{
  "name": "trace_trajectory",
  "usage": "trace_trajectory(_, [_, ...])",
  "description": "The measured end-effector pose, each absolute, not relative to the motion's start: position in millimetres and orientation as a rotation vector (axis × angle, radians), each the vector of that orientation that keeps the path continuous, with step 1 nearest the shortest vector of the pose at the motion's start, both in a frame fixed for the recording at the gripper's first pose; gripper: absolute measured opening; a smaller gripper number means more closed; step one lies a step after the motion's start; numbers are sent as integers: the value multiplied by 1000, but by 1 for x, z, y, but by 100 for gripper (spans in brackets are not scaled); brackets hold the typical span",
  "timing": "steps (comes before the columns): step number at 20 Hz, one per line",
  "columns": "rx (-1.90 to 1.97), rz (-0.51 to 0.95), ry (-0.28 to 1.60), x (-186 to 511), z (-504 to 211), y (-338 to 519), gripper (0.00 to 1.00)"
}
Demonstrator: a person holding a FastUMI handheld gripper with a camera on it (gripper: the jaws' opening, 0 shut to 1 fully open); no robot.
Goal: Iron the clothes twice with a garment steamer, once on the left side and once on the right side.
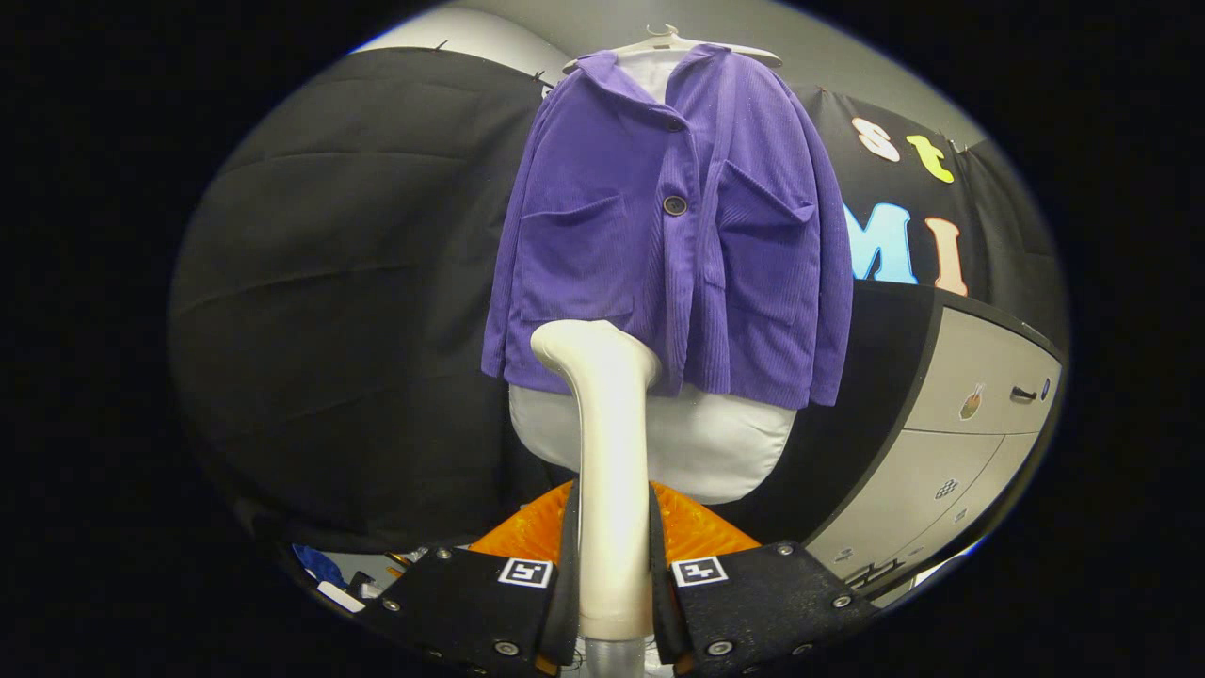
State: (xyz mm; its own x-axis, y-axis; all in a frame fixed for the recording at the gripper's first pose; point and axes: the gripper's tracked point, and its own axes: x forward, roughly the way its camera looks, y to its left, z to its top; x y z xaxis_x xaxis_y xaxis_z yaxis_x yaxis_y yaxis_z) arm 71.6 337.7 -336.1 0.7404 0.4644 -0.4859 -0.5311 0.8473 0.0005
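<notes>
A purple corduroy jacket hangs on a white hanger over a white ironing form. It has dark buttons and two chest pockets. My gripper is shut on the cream-white garment steamer, both fingers pressing its handle. The steamer stands upright between the fingers. Its head reaches up to the jacket's lower hem, a little left of the button line. I cannot tell whether the head touches the cloth.
An orange ribbed surface lies just beyond the fingers, below the form. A grey cabinet with drawers stands to the right. Black cloth hangs behind and to the left. Small items lie low on the left.
</notes>
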Motion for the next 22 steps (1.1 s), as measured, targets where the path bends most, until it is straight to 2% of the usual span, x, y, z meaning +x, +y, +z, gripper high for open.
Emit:
trace_trajectory(11, [-203, 558, 634, 47, -386, 330, 32])
trace_trajectory(22, [-223, 539, 755, -1, -413, 287, 32])
